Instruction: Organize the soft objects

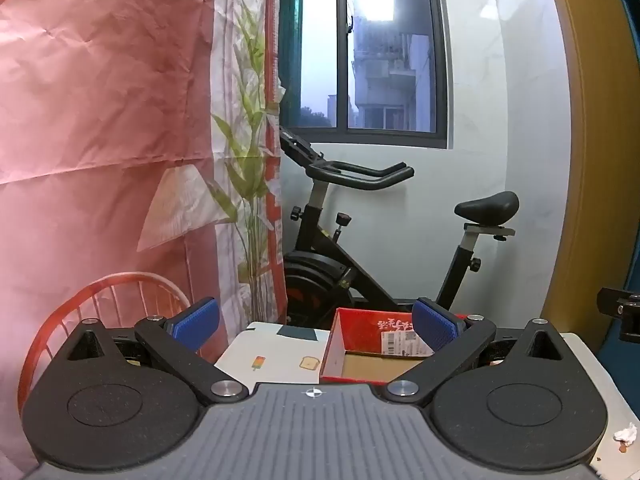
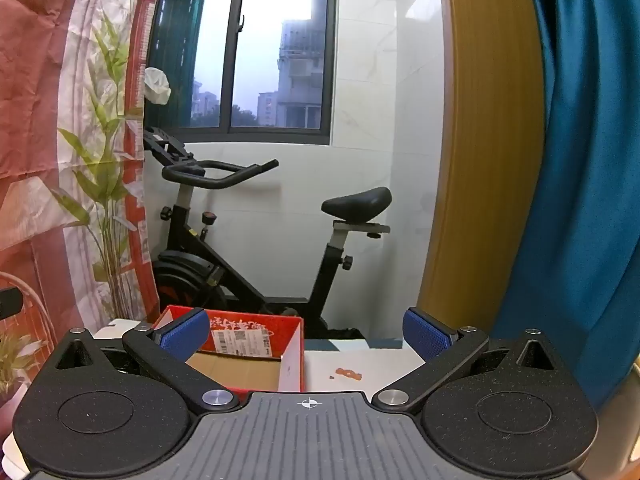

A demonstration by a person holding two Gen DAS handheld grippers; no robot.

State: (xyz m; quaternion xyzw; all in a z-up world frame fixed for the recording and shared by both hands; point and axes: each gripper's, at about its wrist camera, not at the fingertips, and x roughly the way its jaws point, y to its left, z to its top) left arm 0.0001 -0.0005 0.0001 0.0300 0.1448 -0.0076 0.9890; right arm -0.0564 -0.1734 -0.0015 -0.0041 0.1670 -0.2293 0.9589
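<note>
A red cardboard box (image 1: 362, 342) with a brown bare bottom and a white shipping label stands open on the white table (image 1: 276, 354); nothing shows inside it. My left gripper (image 1: 316, 326) hovers in front of it, open wide, blue pads (image 1: 196, 322) apart with nothing between. In the right wrist view the same red box (image 2: 256, 350) sits low left. My right gripper (image 2: 306, 334) is open too, empty, its left pad in front of the box's near-left corner. No soft object is clearly in view, except a crumpled white scrap (image 1: 626, 434) at the table's right edge.
An exercise bike (image 1: 360, 248) stands behind the table under a window. A red-backed chair (image 1: 108, 308) is at the left by a pink and leaf-print curtain. Orange crumbs (image 2: 349, 374) lie on the table (image 2: 360, 364) right of the box. A blue curtain (image 2: 580, 200) hangs at right.
</note>
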